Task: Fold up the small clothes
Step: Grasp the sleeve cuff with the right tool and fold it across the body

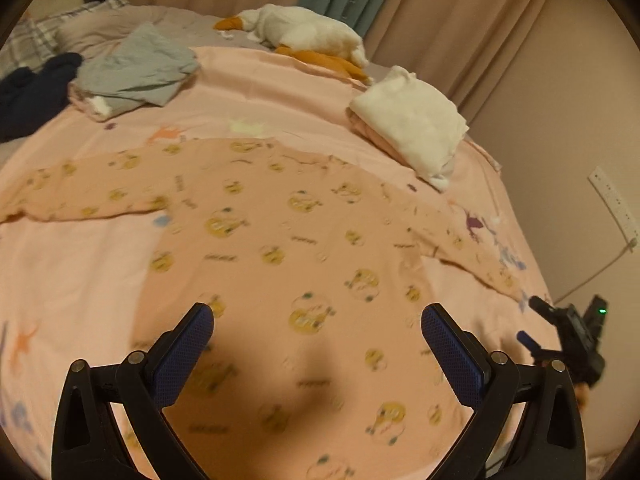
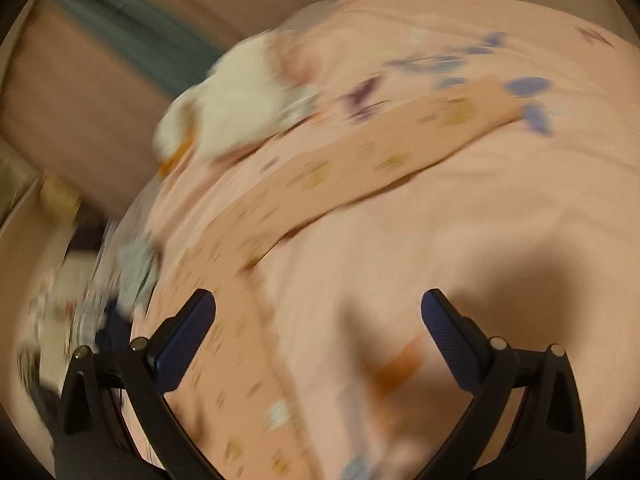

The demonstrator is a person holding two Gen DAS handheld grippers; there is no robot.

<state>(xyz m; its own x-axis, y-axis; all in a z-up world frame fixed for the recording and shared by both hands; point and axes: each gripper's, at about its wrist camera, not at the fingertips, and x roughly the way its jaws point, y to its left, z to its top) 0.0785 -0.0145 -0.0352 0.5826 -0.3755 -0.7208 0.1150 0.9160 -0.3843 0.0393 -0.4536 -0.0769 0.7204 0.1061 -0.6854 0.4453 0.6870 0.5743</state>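
A small peach shirt (image 1: 280, 236) with yellow prints lies spread flat on the pink bed sheet (image 1: 72, 280), both sleeves out to the sides. My left gripper (image 1: 318, 324) is open and empty just above the shirt's lower body. My right gripper (image 2: 318, 312) is open and empty; in the left wrist view it (image 1: 568, 332) hovers near the right sleeve end. The right wrist view is motion-blurred and shows the right sleeve (image 2: 360, 168) running across the sheet (image 2: 500, 208) beyond the fingers.
A folded white and pink stack (image 1: 412, 124) sits at the right of the bed. A grey and pink pile (image 1: 132, 72) and dark clothes (image 1: 32, 92) lie at the back left. A white plush goose (image 1: 304, 32) rests by the curtains. The bed edge and wall are at right.
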